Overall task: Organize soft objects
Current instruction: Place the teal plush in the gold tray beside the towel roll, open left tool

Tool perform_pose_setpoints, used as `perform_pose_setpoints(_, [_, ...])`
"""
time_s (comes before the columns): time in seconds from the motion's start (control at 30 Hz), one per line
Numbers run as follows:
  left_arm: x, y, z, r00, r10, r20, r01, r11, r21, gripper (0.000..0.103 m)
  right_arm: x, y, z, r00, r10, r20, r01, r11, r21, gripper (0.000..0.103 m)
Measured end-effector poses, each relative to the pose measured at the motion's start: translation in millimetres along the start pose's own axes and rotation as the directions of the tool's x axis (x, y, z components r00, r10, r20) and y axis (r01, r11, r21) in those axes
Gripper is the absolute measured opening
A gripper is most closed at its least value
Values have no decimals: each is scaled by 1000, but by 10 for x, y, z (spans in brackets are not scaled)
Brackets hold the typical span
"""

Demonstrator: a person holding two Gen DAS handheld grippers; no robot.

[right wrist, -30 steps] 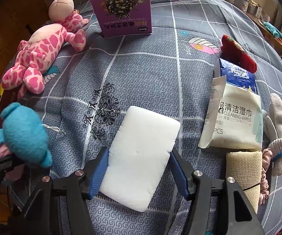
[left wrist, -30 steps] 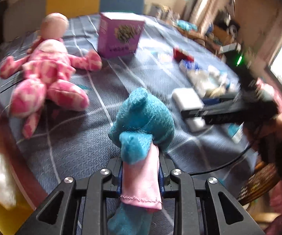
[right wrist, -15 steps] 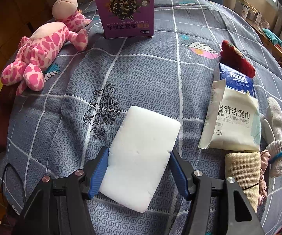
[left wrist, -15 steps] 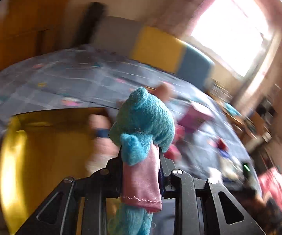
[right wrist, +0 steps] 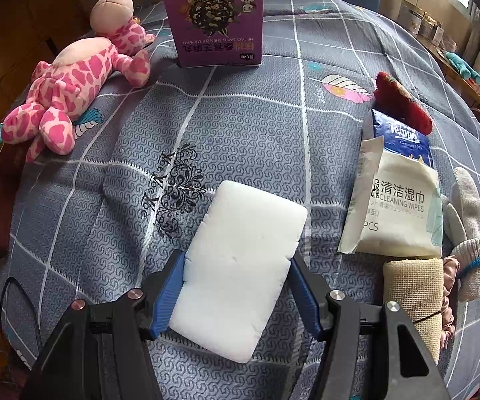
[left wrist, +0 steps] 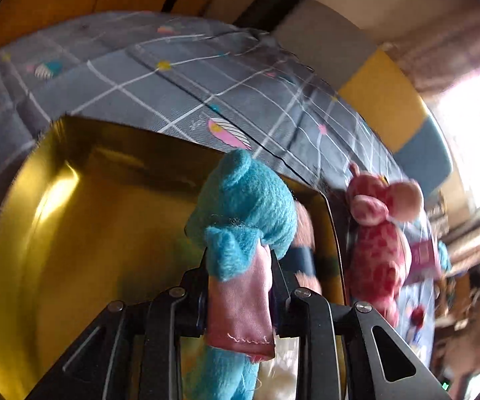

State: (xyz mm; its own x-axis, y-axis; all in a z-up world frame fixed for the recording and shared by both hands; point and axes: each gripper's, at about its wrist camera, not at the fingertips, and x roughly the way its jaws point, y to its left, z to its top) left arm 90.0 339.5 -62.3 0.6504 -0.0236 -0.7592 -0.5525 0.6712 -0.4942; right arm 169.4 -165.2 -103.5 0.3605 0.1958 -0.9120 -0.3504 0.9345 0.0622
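Hanging above the gold tray [left wrist: 56, 233], the blue plush toy [left wrist: 243, 206] is pinched at its pink cloth by the left tongs [left wrist: 238, 286]; released early, it could land on the tray's rim and tumble off. A second ago those tongs faced the bed. The right tongs [right wrist: 236, 286] clasp the white sponge [right wrist: 240, 266], unmoved.

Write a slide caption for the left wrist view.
Left gripper holds a blue plush toy above a golden tray.

The teal plush toy [left wrist: 243, 206] now hangs over the gold tray [left wrist: 83, 233]
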Motion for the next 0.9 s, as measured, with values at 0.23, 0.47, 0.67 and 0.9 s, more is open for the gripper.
perform_pose_setpoints(0.23, [220,-68,-21,999,25,-30,-25,1000,19,55,-4,-2,-1,1000,-4,5,4,1000,-3,62])
perform_pose_setpoints(0.47, [-90,-89,-114,983,164,81,-173,979,112,69,-6,10,6,1000,-12,6,12,1000,-7,62])
perform_pose_setpoints(0.67, [-461,-102,-308,967,191,168,-218,962,163,75,-2,24,5,1000,-21,8,21,1000,-2,62])
perform_pose_setpoints(0.9, [-890,-246,-638,947,192,258,-252,941,225,93,-9,31,-11,999,-33,17,33,999,-5,62])
